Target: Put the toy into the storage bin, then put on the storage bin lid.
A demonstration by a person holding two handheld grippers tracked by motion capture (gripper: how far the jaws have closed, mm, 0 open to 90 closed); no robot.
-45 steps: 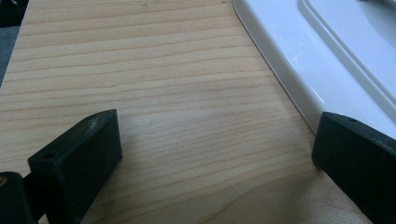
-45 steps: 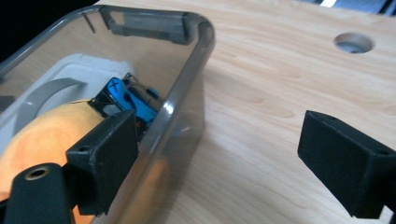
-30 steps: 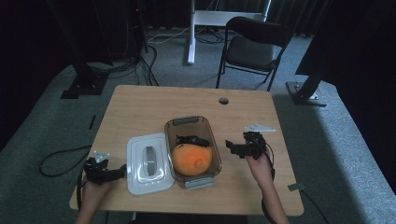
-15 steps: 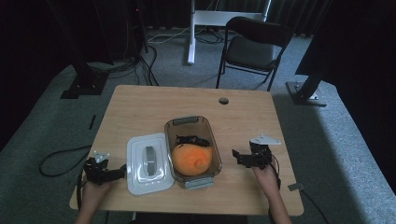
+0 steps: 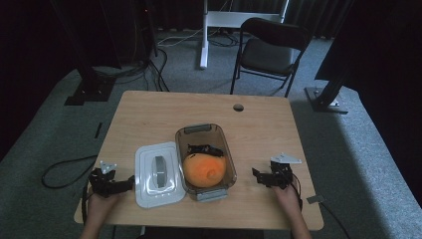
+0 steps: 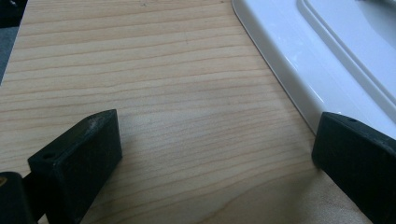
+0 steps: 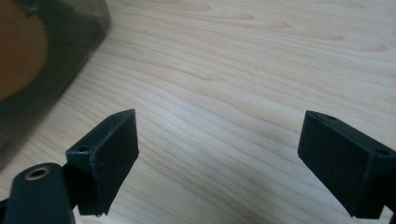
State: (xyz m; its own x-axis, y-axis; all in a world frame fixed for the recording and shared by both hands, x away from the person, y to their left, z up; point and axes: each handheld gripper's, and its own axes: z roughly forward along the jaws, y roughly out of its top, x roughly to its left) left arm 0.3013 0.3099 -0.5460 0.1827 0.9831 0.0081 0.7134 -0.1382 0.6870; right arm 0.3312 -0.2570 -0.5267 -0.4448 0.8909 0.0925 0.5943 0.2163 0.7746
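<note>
The left gripper (image 5: 130, 182) rests low on the table (image 5: 149, 114) near its front-left corner, jaws spread wide and holding nothing. In the left gripper view one black jaw sits just beside, perhaps touching, the rounded rim of the white lid (image 6: 327, 60), while the other stands over bare wood. The right gripper (image 5: 255, 175) lies near the front-right part of the table, also spread wide and empty, pointing toward the container.

The white lid (image 5: 157, 174) lies flat, handle side up, between the left gripper and the clear brown container (image 5: 204, 130), its long axis running from the front edge toward the back, parallel to the container. Lid and container sit side by side, edges nearly touching. Inside the container sit an orange ball-like object (image 5: 203, 169) and, behind it, a small dark item (image 5: 204, 149) that is too small to make out.

The left gripper is clearly the nearer tool: the lid lies directly ahead of its jaws, toward the table's middle. Probably the lid goes onto the container, which would mean grasping its near long edge and carrying it sideways, keeping the axes aligned.
</note>
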